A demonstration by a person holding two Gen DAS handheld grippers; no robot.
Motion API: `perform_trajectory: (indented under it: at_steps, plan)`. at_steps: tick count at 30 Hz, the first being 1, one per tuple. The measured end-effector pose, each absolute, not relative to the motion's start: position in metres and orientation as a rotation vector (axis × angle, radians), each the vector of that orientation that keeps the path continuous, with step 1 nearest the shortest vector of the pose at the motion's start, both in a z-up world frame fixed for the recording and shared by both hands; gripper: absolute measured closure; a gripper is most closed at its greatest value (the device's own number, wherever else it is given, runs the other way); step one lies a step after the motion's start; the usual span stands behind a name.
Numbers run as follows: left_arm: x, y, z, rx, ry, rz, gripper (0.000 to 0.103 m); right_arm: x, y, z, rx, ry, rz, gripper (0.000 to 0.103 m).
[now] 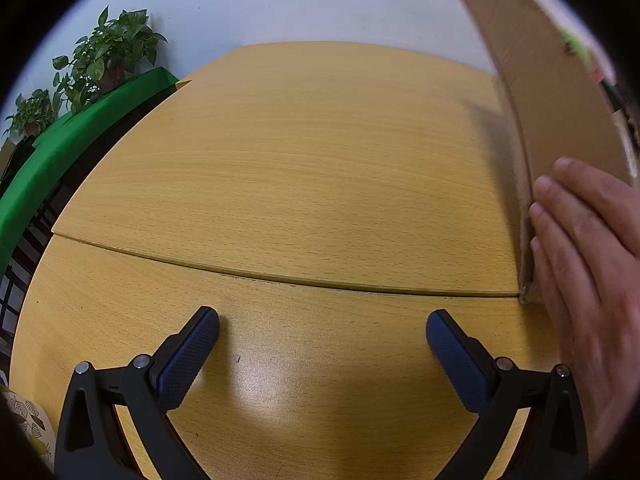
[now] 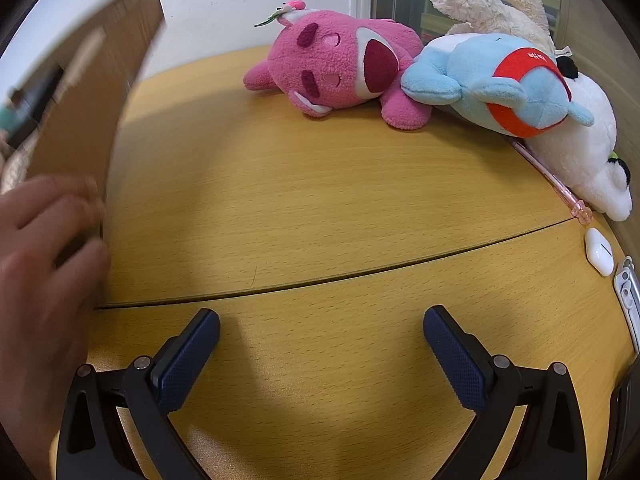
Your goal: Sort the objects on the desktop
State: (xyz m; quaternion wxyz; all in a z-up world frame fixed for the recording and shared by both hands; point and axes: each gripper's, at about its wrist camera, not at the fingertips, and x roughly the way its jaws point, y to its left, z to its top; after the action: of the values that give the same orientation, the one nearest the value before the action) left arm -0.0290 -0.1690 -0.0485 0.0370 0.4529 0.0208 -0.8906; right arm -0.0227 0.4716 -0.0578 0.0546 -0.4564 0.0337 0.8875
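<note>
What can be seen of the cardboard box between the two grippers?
The cardboard box is plain brown corrugated board, motion-blurred in both views. It stands on the wooden table, its lower corner at the seam between the tabletop panels. A bare hand lies flat against its near wall. Things show above its rim, too blurred to identify. Neither gripper touches it.

Pink plush [image 2: 340, 64], light-blue plush [image 2: 500, 84], brown cardboard [image 1: 548, 92]

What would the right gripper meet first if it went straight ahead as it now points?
Probably the pink plush toy. The right gripper is open over bare table, and nothing lies between; depth is uncertain.
</note>
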Motion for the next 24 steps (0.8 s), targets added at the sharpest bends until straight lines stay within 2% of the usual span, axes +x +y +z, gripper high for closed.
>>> perform_trajectory:
  at_steps: [24]
  plan:
    - [-0.0283,-0.1681,-0.0492,1.387,0.065,-2.732,0.0,-0.0277,0.4764,-0.0592,-1.383,0.106,2.693,0.0]
